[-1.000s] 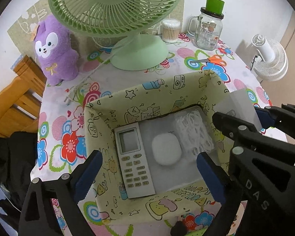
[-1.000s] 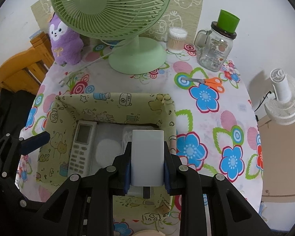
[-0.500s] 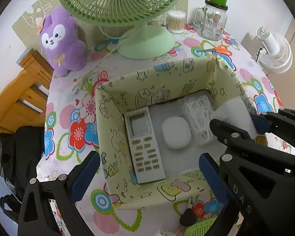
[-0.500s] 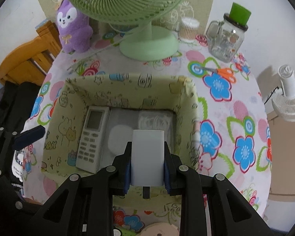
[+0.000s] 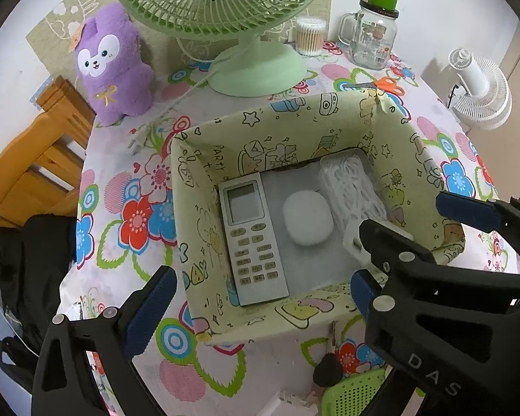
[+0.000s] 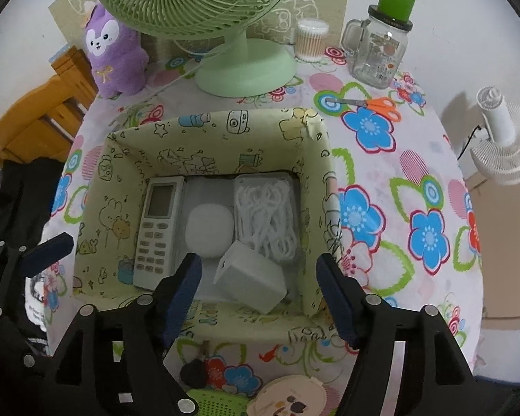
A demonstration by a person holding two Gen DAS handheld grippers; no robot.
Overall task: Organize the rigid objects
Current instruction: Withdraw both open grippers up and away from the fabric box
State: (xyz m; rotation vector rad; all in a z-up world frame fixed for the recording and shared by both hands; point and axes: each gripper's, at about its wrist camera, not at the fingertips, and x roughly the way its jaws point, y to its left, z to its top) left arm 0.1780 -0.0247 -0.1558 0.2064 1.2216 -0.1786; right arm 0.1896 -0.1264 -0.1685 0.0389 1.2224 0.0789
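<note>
Right claw (image 6: 260, 287) hangs spread and empty right above the white charger block (image 6: 249, 279), which lies tilted in the fabric storage box (image 6: 204, 131), near-right corner. Left claw (image 5: 260, 298), also spread, sits farther left, near the remote control (image 5: 251, 239).

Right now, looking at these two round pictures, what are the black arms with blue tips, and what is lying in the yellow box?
A person holds two hand tools, each a gripper with a fisheye camera looking along its fingers. One picture is from the left gripper, the other from the right gripper. Both are open and hold nothing. In the yellow box lie a remote control, a white oval case, a bundle of white cable and a white block. The block lies tilted beside the cable; it may be a charger.
</note>
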